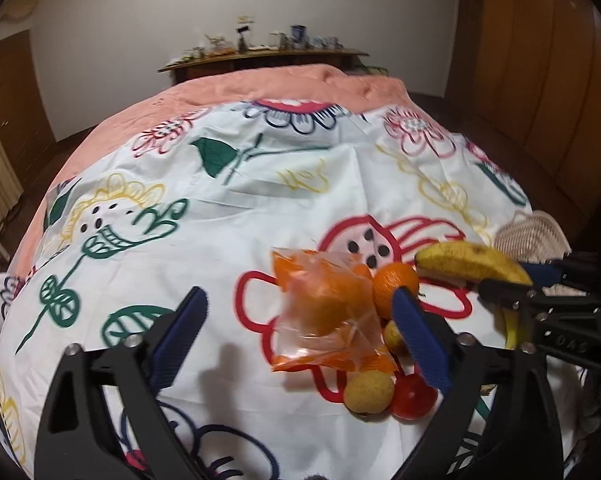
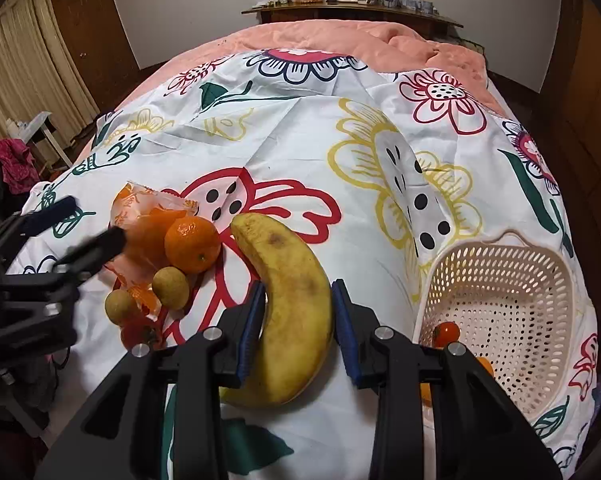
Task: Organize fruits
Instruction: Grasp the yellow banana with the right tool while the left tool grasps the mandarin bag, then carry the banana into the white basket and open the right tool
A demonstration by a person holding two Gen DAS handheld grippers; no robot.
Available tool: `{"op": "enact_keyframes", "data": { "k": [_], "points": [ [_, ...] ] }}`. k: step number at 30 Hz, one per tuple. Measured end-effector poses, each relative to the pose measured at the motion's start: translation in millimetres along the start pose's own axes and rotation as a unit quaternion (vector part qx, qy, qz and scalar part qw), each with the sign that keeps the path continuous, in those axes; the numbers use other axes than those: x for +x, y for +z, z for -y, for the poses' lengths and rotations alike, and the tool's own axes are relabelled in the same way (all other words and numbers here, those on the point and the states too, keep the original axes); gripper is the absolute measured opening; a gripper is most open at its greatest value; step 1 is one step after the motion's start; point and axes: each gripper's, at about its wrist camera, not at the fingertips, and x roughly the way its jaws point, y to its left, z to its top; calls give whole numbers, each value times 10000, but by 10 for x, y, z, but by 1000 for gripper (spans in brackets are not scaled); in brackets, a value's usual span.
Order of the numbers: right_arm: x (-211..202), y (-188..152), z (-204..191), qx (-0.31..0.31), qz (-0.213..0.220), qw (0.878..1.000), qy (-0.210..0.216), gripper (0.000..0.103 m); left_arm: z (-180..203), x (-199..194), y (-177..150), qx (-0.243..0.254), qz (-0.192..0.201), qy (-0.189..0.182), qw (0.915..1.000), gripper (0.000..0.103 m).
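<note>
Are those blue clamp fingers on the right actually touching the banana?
Touching. In the right wrist view both blue pads of the right gripper sit flush against the banana, one on each side, with no gap showing.

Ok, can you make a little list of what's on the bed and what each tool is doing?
surface: flowered sheet
basket: white basket, right side, a red fruit inside
right tool: closed around the banana
left tool: open, over the orange bag
loose fruit: orange, two small yellow-green fruits, one red fruit
</note>
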Motion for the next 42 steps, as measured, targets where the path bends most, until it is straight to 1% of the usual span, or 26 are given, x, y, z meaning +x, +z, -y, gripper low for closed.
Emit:
{"op": "enact_keyframes", "data": {
  "k": [3,6,8,10,13,14,15,16,17,20,23,28,33,38,42],
  "points": [
    [-11,-20,13,38,28,10000,33,35,39,83,10,101,-156,-60,9998,81],
    [-6,-25,19,66,34,10000,52,35,54,185,22,146,-333,-149,9992,80],
    [-5,-25,20,65,32,10000,52,35,47,283,25,134,-544,-261,9981,77],
    [3,-21,24,83,23,9999,71,35,15,364,29,45,-693,-392,9968,77],
    [12,-14,17,76,-4,9999,69,36,-59,431,57,-132,-758,-510,9957,76],
    [22,-7,2,44,-26,10000,44,37,-73,450,66,-178,-770,-512,9956,74],
    [32,-3,-13,16,-46,10000,22,37,-81,459,76,-194,-773,-492,9956,70],
    [48,8,-29,-24,-69,10000,-11,38,-81,461,76,-188,-769,-457,9958,67],
    [57,15,-34,-38,-80,10000,-18,38,-80,458,73,-182,-762,-470,9958,60],
    [74,33,-30,-28,-96,10000,1,38,-80,435,57,-189,-719,-466,9961,58],
    [55,19,-20,-5,-48,10000,30,37,-137,391,43,-339,-611,-495,9963,57],
    [-15,-10,16,94,118,9997,195,35,-259,251,14,-602,-370,-416,9966,57],
    [-114,-38,66,277,282,9985,381,33,-300,105,-17,-627,-186,-270,9975,57],
    [-190,-54,66,264,350,9982,418,33,-294,-45,-13,-641,-49,-242,9976,57],
    [-182,-57,75,242,298,9985,399,33,-261,-208,43,-627,133,-260,9976,57]
  ]
}}
